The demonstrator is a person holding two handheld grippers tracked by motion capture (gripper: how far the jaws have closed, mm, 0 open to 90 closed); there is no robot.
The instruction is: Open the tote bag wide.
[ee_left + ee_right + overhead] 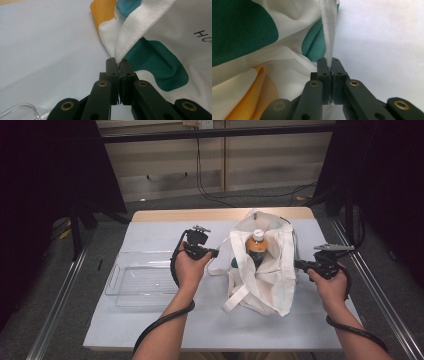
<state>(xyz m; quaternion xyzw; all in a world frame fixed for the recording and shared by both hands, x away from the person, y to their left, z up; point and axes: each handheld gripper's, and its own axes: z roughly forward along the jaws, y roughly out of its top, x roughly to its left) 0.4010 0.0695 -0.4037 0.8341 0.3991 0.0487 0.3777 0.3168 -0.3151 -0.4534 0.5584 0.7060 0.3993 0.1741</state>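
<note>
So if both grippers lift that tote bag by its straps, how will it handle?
Probably floppy: the tote bag is thin creased cloth, sagging between the left gripper and right gripper, each shut on a strap. The upright bottle inside may tip or swing and weigh down the middle.

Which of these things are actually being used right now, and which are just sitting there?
In use:
- cloth bag
- its two handle straps, each pinched by tongs: left, right
- bottle standing inside the bag

Lying about:
- clear plastic tray beside the bag
- cables on the floor beyond the table
</note>
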